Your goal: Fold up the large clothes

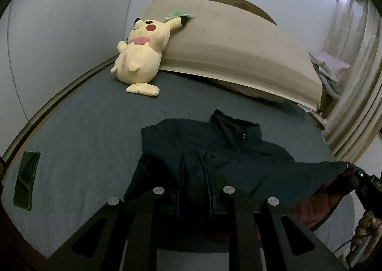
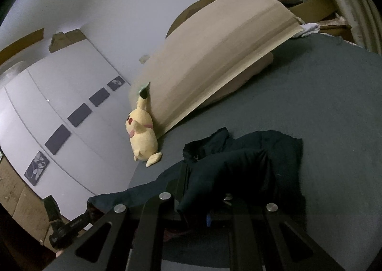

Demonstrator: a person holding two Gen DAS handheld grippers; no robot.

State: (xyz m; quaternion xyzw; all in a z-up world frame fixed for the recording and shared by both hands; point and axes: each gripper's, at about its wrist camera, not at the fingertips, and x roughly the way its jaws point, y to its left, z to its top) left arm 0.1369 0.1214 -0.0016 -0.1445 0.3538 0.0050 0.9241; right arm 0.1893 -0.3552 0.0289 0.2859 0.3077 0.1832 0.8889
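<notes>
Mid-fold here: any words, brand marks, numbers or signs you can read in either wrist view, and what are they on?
None can be read.
Pale print on the other claw's black body, right wrist view: too small and blurred.
Pale marks on the black claw body at the left wrist view's right edge: cut off, unreadable.
Dark jacket: no label visible.
Yellow plush toy: no lettering.

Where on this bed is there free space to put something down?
Bare sheet lies between the plush toy, the dark jacket and the phone-like slab at the left edge. More lies right of the jacket in the right wrist view. The near edge is crowded with jacket and fingers.
</notes>
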